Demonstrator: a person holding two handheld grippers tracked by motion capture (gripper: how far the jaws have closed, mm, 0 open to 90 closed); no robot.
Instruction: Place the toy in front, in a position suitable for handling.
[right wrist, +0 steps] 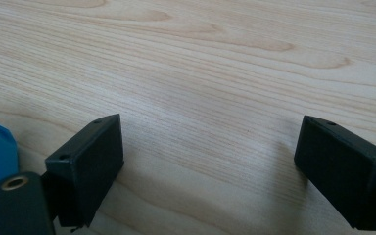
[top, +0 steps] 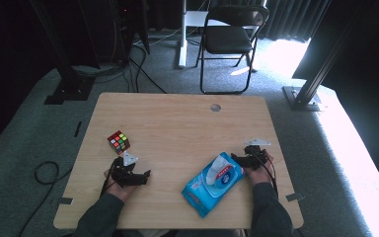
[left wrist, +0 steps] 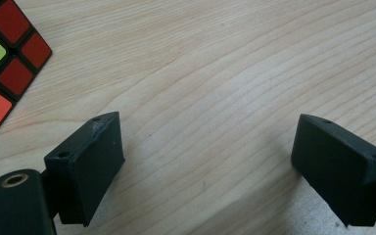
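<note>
Blue soft pack of wet wipes (top: 212,183) sits at the near edge of the light wooden table (top: 187,123), lying diagonally, white flip lid up with a tissue poking out; lid side is reachable from above. Right gripper (top: 244,159) rests just beside the pack's right end, jaws wide apart, nothing between them, only bare wood in its own view with a blue corner at the left. Left gripper (top: 131,174) is low on the table, jaws also spread wide and empty. Multicoloured puzzle cube (top: 119,141) stands near, up-left of it. My guess: both are parked, one per object, ready to approach.
</note>
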